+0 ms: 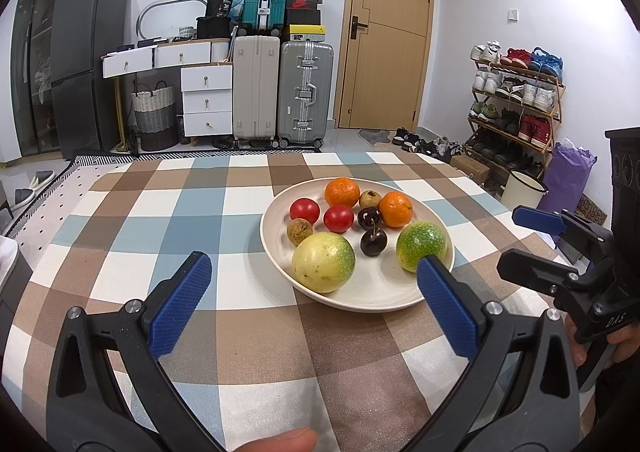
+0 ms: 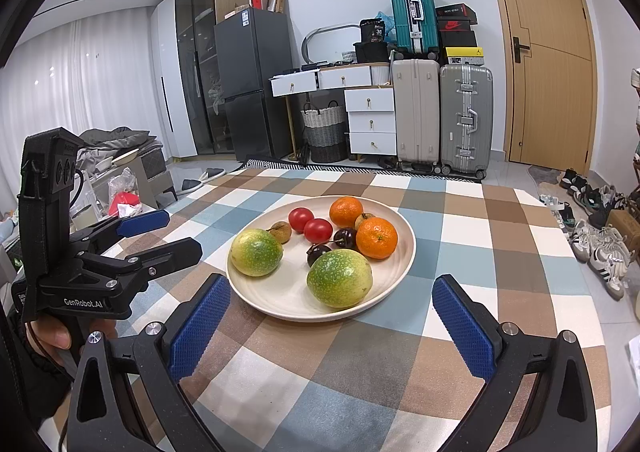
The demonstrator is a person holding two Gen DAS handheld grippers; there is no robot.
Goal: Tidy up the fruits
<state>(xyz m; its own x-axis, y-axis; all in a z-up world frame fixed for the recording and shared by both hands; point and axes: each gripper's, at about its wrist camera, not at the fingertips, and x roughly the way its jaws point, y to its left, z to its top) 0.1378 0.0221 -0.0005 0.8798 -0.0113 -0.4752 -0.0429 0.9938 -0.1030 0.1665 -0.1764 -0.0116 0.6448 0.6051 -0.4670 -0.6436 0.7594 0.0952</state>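
Fruits (image 1: 323,267) all sit on the plate (image 1: 384,292); our left gripper (image 1: 314,272) and right gripper (image 2: 331,294) hover spread wide, empty. Could be sorted already or about to start, honestly.

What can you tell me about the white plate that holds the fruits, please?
The plate is round, shallow and cream-white, with a matte, ceramic-like look and faint rings inside. It lies flat on the checked tablecloth. It carries two oranges, two red tomatoes, two dark cherries, two large green-yellow fruits and two small brown fruits. Both tools are open and hold nothing; neither seems to touch the plate, though the left tool's pad overlaps its rim in the left wrist view.
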